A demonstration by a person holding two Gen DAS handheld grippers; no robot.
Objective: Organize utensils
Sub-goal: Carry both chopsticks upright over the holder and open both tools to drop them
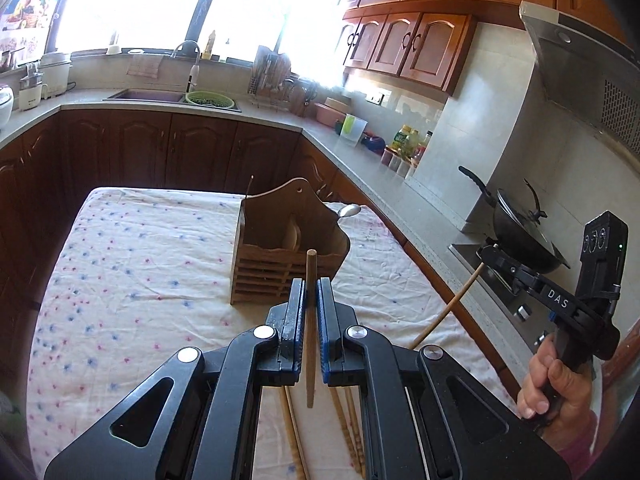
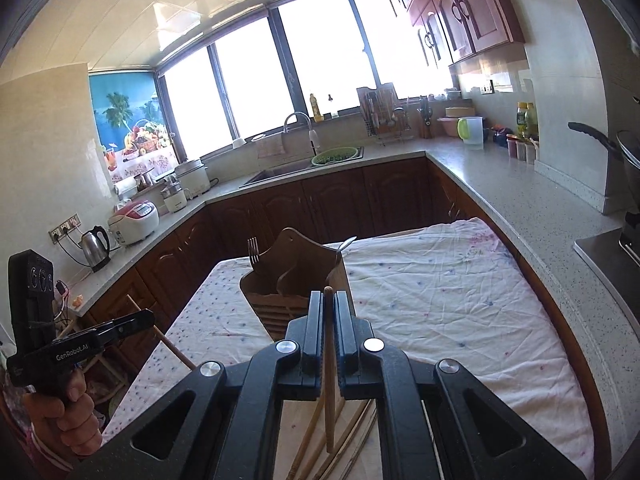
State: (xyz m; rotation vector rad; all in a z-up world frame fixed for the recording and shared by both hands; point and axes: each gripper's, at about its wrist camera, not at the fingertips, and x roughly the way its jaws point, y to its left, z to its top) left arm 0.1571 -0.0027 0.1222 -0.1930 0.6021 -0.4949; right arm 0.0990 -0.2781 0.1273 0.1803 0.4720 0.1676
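Observation:
A wooden utensil holder (image 1: 280, 252) stands on the cloth-covered table (image 1: 132, 264); it also shows in the right wrist view (image 2: 296, 280), with a fork (image 2: 253, 252) and a spoon (image 2: 346, 243) in it. My left gripper (image 1: 311, 300) is shut on a wooden chopstick (image 1: 311, 320), held above the table just before the holder. My right gripper (image 2: 328, 312) is shut on another chopstick (image 2: 329, 380); in the left wrist view it (image 1: 490, 258) is at the right, its chopstick (image 1: 448, 304) slanting down. Several loose chopsticks (image 2: 316, 440) lie on the cloth under the grippers.
Kitchen counters run around the table, with a sink (image 2: 280, 170) at the back. A wok (image 1: 520, 224) sits on the stove at the right. A kettle (image 2: 96, 248) and rice cookers (image 2: 134, 220) stand on the left counter.

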